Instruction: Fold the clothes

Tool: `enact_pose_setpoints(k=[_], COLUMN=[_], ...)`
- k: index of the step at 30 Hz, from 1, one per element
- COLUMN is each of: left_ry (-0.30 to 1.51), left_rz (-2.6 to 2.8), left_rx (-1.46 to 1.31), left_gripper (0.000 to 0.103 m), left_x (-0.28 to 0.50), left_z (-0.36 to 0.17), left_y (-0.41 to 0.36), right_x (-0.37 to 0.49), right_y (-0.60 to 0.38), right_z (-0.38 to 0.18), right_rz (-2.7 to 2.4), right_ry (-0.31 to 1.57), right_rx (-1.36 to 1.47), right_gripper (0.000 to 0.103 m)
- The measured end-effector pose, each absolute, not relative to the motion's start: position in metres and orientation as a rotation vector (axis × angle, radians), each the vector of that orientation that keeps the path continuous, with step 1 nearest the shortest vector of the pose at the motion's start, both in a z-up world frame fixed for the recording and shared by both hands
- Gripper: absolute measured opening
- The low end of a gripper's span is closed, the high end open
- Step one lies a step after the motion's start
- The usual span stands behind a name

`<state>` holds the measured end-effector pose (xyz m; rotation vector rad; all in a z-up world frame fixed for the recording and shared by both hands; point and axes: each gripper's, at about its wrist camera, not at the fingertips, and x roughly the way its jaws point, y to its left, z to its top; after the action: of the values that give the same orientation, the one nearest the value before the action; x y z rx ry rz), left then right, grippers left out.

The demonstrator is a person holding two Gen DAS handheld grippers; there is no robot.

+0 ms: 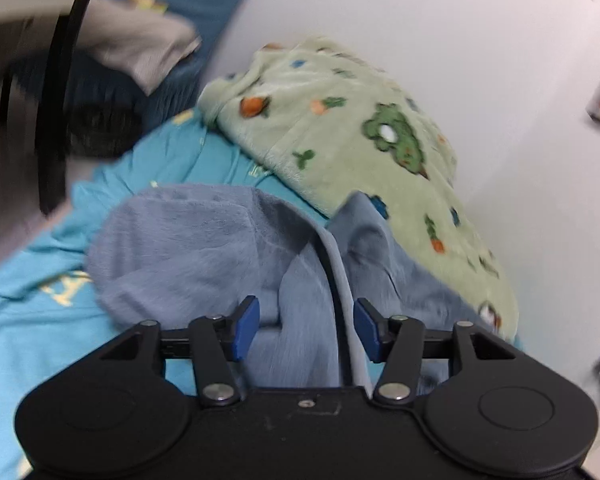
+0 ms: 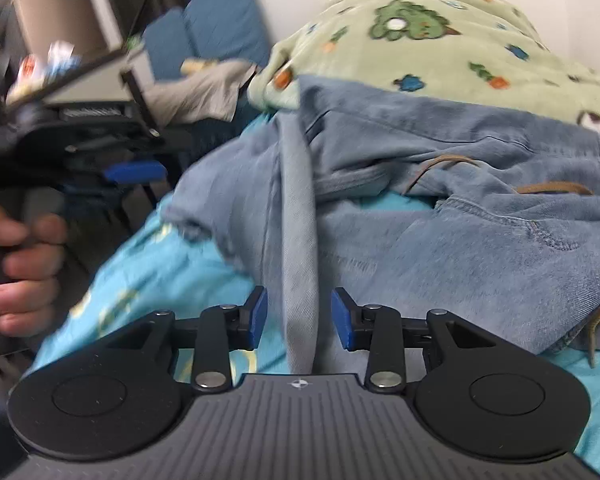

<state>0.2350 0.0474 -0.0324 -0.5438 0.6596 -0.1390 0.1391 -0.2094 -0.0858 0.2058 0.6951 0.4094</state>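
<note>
A turquoise bedsheet (image 2: 156, 264) with pale yellow print covers the bed and carries everything else. Along the white wall (image 1: 460, 40) lies a light green fleece blanket (image 1: 340, 128) printed with small green, orange and blue figures; it is bunched up, and its near edge touches the clothes in front of it. On the sheet, against that blanket, sits a crumpled pair of blue jeans (image 2: 460, 240) with brown stitching and a visible pocket seam. In the left wrist view the garment shows a fuzzy, lighter blue inner side (image 1: 188, 248) turned outward. A narrow grey-blue strip of the fabric (image 2: 300, 240) runs from the heap straight toward the right wrist camera.

Farther back, a grey cloth (image 1: 140, 48) rests on a dark blue cushion (image 2: 220, 28), beside a dark shelf frame (image 2: 100, 56); this area is blurred.

The left gripper (image 1: 306, 326) has its blue pads apart, with folds of the jeans and a dark cord between them, not pinched. The right gripper (image 2: 299, 318) also stands with its pads apart, the grey-blue strip passing between them without being clamped. In the right wrist view, a hand (image 2: 24, 268) grips the handle of the left gripper at the left edge.
</note>
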Motion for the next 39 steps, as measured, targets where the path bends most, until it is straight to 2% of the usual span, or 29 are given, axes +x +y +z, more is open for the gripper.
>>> enact_pose_setpoints(k=[6, 15, 16, 19, 20, 23, 37, 39], left_ry=[0.704, 0.806, 0.823, 0.839, 0.838, 0.801, 0.462, 0.433], left_rz=[-0.041, 0.038, 0.043, 0.059, 0.060, 0.045, -0.014, 0.016], left_rx=[-0.906, -0.880, -0.872, -0.816, -0.795, -0.727, -0.655, -0.683], left_gripper=[0.050, 0.049, 0.044, 0.013, 0.006, 0.001, 0.000, 0.000], left_x=[0.322, 0.411, 0.418, 0.427, 0.428, 0.420, 0.276, 0.237], left_z=[-0.067, -0.086, -0.087, -0.084, -0.081, -0.062, 0.119, 0.122], left_y=[0.066, 0.059, 0.058, 0.057, 0.057, 0.059, 0.145, 0.170], right_x=[0.160, 0.186, 0.189, 0.192, 0.193, 0.195, 0.171, 0.165], right_y=[-0.231, -0.234, -0.232, -0.231, -0.231, -0.230, -0.227, -0.227], right_z=[-0.095, -0.115, -0.117, -0.121, -0.122, -0.123, -0.104, -0.100], right_rz=[0.382, 0.394, 0.397, 0.400, 0.399, 0.396, 0.417, 0.420], right_ry=[0.718, 0.751, 0.752, 0.755, 0.755, 0.740, 0.650, 0.645], right_rx=[0.388, 0.472, 0.467, 0.458, 0.453, 0.434, 0.389, 0.380], right_gripper=[0.038, 0.038, 0.038, 0.038, 0.038, 0.037, 0.036, 0.036])
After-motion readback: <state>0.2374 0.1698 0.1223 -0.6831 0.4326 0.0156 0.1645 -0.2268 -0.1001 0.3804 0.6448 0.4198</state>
